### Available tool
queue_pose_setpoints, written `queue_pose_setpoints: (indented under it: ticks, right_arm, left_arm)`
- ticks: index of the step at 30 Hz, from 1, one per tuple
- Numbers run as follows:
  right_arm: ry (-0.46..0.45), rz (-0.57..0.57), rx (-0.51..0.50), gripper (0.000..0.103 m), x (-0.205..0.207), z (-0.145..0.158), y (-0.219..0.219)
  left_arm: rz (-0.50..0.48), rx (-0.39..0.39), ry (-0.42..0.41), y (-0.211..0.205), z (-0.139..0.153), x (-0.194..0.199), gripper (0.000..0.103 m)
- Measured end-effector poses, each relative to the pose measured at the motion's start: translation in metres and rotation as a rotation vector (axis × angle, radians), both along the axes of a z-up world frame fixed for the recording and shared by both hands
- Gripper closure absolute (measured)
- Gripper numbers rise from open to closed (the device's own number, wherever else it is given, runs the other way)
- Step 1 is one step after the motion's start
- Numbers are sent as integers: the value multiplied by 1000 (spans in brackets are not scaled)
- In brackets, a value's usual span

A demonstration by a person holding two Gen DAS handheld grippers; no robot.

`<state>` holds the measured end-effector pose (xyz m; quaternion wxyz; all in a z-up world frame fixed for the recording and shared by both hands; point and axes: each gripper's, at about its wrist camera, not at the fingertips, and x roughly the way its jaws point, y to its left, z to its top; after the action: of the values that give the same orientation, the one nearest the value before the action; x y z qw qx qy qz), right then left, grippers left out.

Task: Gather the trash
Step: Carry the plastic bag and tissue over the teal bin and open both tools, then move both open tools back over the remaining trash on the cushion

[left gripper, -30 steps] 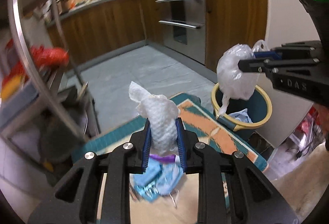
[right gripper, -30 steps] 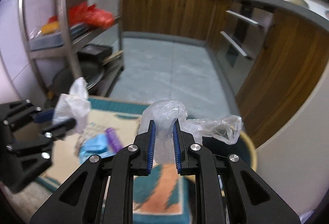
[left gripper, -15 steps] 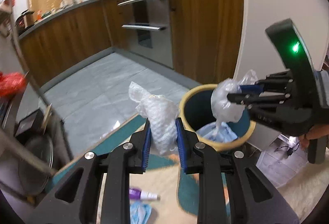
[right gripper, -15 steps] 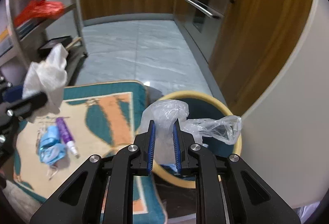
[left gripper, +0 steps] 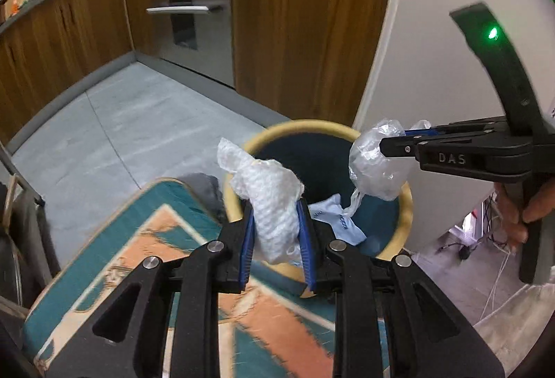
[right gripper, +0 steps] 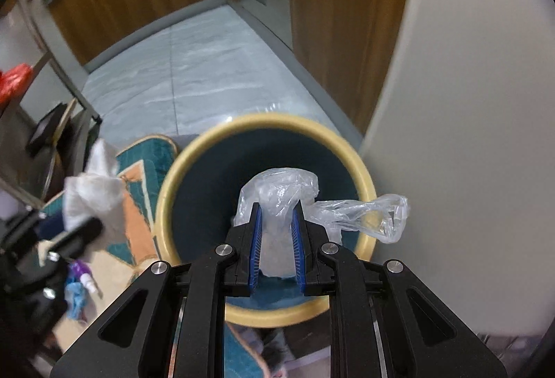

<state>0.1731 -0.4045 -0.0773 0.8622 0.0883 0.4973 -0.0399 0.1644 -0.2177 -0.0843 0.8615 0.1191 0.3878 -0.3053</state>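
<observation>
My left gripper [left gripper: 275, 229] is shut on a crumpled white paper towel [left gripper: 270, 201] and holds it just at the near rim of a teal bin with a yellow rim [left gripper: 312, 128]. My right gripper [right gripper: 275, 235] is shut on a clear plastic bag [right gripper: 281, 190] and holds it directly over the bin's opening [right gripper: 263, 121]. In the left wrist view the right gripper [left gripper: 385, 145] holds the bag [left gripper: 374, 170] above the bin's right side. A light blue wrapper [left gripper: 336, 225] lies inside the bin.
The bin stands on the floor between a teal and orange rug [left gripper: 145, 246] and a white wall [left gripper: 433, 31]. A purple tube [right gripper: 81, 270] and a blue face mask [right gripper: 74, 301] lie on the rug. Wooden cabinets [left gripper: 295, 14] stand behind, and a metal shelf rack [right gripper: 59, 72] stands at left.
Both grippers have moved toward the bin with their trash still held. The right gripper now hangs over the bin's opening and the left has reached its near rim.
</observation>
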Motion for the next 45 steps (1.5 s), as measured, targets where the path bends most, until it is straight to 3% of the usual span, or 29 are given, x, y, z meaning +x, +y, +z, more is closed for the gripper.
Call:
queue_pose_setpoints:
  ticks: [9,12,14,16,18,25,27,29,45]
  right_arm:
    - [-1,12,-34,85,-7,0,-2]
    - [-21,7,-44,84,-9,4,0]
    - [-55,7,-48,79,-11,10,1]
    - [-79,4,-53,75,-14,14,2]
    - [-105,-9,-59,60,-16,19,2]
    - [-145,-47,-22,29,-19,33,5]
    - [-160,-42,-35,14,-21,38,11]
    - [-172,-41,-37,10,-19,43,14]
    - [-219,-13,-56,6,-30,74,46]
  left_arm:
    - [2,0,13,-30,-18,16,76]
    - [8,1,7,-29,-18,15,70]
    - [15,-9,-2,-26,-16,15,60]
    - [36,-22,-18,-21,-11,14,42]
    - [61,-23,-39,-13,-7,12,38]
    - [113,-27,-74,17,6,2,20]
    - [124,-34,-83,26,11,-2,16]
    - [141,-36,-96,35,15,-7,13]
    - [175,33,-183,84,40,-48,6]
